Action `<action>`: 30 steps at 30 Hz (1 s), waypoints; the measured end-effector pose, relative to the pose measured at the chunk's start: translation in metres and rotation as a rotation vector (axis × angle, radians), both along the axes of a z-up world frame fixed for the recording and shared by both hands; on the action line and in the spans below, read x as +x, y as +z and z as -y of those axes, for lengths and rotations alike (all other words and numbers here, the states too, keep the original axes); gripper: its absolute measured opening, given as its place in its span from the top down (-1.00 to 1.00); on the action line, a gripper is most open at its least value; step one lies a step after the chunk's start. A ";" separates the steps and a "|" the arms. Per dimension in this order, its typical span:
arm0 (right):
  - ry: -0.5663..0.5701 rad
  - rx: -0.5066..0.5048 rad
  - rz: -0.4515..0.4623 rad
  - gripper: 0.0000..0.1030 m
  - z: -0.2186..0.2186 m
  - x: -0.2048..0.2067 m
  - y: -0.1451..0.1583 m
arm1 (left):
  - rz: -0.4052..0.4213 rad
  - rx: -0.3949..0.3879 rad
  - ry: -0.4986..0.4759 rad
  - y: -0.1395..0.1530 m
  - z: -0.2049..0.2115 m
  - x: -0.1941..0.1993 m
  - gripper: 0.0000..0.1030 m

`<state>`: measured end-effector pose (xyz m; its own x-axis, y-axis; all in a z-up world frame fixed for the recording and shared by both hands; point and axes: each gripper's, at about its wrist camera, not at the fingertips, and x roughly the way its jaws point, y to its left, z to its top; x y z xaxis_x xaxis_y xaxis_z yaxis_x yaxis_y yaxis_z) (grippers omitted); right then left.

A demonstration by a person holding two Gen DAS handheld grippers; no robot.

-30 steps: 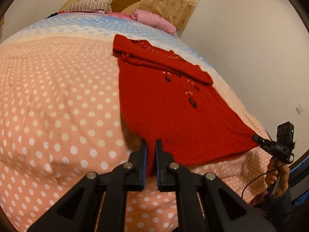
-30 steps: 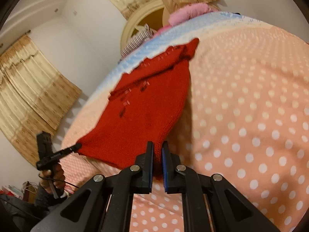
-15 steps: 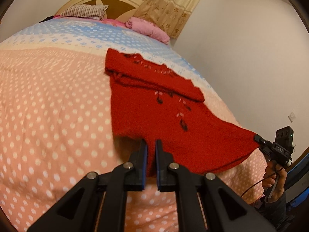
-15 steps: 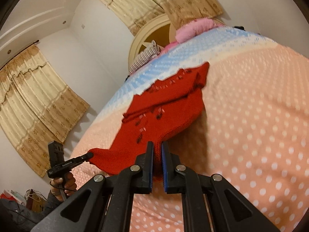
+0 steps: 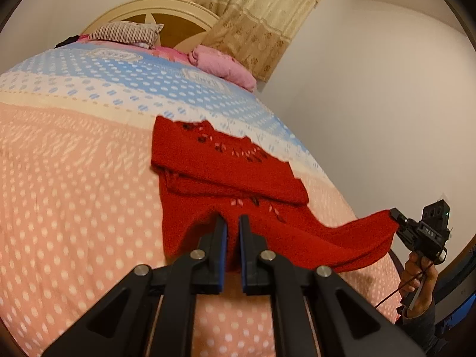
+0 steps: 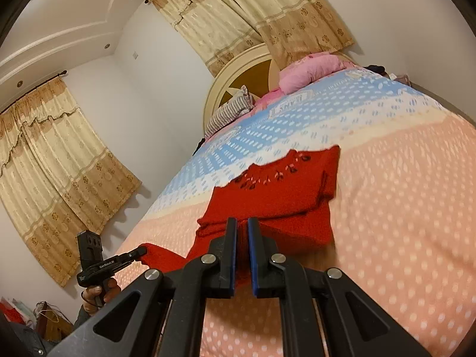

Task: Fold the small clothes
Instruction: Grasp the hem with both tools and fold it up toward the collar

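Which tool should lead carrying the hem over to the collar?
Neither: both. Left tool and right tool are each shut on a bottom corner of the sweater, lifted off the bed; move together.

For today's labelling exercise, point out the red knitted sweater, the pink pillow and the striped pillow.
red knitted sweater [image 5: 226, 175]: left wrist view, folded upper part.
pink pillow [image 5: 221, 67]: left wrist view, its middle.
striped pillow [image 5: 125, 32]: left wrist view, top face.

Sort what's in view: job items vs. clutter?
Job: red knit garment, its near hem pinched at both corners; left tongs; right tongs.
Lying about: pink pillow, striped pillow, curtains. The bedspread is only the work surface.
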<state>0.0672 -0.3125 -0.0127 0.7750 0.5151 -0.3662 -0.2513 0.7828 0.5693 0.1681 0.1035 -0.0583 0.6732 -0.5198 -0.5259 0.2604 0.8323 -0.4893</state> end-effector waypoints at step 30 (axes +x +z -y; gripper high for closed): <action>-0.111 -0.057 -0.067 0.87 0.012 0.198 0.020 | 0.002 0.147 0.079 0.025 0.014 0.191 0.86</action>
